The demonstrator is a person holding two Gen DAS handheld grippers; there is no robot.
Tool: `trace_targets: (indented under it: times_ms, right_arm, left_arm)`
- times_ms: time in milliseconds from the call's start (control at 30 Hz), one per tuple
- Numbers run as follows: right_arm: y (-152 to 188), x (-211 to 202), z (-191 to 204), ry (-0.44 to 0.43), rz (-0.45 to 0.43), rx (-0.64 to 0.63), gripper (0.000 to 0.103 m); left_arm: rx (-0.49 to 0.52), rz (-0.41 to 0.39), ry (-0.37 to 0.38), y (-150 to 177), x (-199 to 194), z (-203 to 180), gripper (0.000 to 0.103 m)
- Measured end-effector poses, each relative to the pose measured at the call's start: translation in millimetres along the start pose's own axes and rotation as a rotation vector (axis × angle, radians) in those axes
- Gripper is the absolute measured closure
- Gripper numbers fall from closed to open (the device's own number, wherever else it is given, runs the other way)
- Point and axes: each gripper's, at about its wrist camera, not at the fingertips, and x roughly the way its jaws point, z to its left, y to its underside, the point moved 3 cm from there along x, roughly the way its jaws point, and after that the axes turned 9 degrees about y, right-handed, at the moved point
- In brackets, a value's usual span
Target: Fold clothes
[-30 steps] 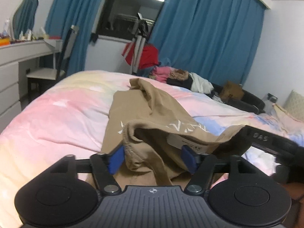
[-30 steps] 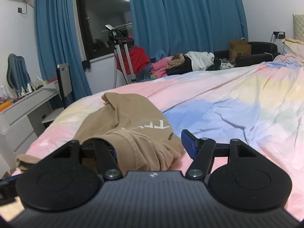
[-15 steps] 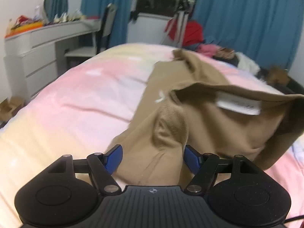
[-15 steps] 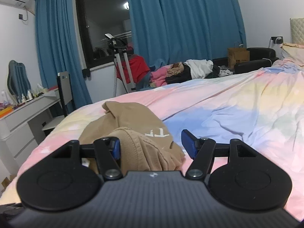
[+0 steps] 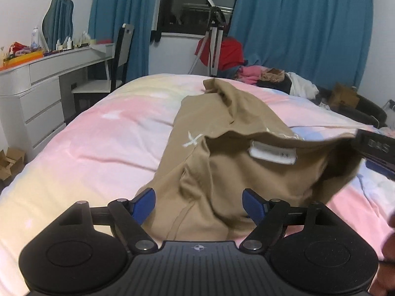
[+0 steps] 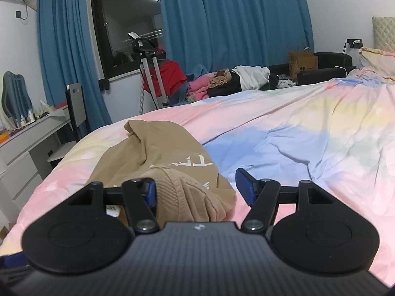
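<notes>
A tan T-shirt (image 5: 222,133) with white lettering lies lengthwise on the pastel bedspread (image 5: 98,153). Its near end is lifted and shows a white label (image 5: 271,154) inside. My left gripper (image 5: 198,203) is open, its blue pads either side of the shirt's bunched near edge. My right gripper (image 6: 196,188) is open too, with the ribbed edge of the shirt (image 6: 160,153) lying between the jaws against the left pad. The right gripper's body shows at the right edge of the left wrist view (image 5: 375,148), by the raised shirt edge.
A white dresser (image 5: 37,93) and a dark chair (image 5: 118,56) stand left of the bed. A pile of clothes (image 6: 229,81), a tripod stand (image 6: 148,74) and a paper bag (image 6: 302,61) lie beyond the bed's far side. Blue curtains cover the far wall.
Both grippers stay open around the shirt's near end. The left gripper has swung and lifted its view, and the raised shirt edge now stretches wider between the two grippers.
</notes>
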Motion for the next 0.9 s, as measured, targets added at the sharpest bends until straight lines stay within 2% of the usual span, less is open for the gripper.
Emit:
trace_targets:
  times_ms: [100,167,267,367,433,533,767,867,900]
  right_arm:
    - [0.4,1.1,0.0,-0.013,0.010,0.007,0.038]
    - [1.5,1.4,1.3,-0.015,0.009,0.000,0.038]
    - [3.7,3.5,3.2,-0.016,0.017,-0.011,0.038]
    - [8.2,7.9,7.1,-0.010,0.041,-0.043,0.038]
    - [12.9,10.4,10.1,-0.011,0.063,-0.066,0.038]
    - [20.0,14.2,14.4,-0.012,0.096,-0.102,0.038]
    - [49.8,31.0,25.7,-0.009,0.274,-0.252,0.038]
    - [52.0,29.5,22.5,0.035,0.264,-0.259,0.038]
    - [47.8,26.6,18.8,0.067,0.228,-0.240,0.038]
  left_arm:
    - [-0.023,0.004,-0.040,-6.3,22.7,0.7,0.024]
    - [0.005,-0.008,-0.107,-8.7,36.9,2.4,0.024]
    - [-0.092,0.024,-0.161,-5.3,54.4,21.6,0.025]
    - [-0.151,0.058,-0.199,1.5,54.1,35.4,0.026]
    - [-0.176,0.048,-0.211,2.2,47.2,39.2,0.026]
    - [-0.197,-0.017,-0.263,-1.5,32.8,41.1,0.026]
    - [-0.229,-0.251,-0.351,-19.3,-7.3,51.1,0.026]
    - [-0.220,-0.294,-0.365,-23.0,-17.2,49.7,0.026]
    - [-0.214,-0.302,-0.370,-25.2,-20.6,50.0,0.026]
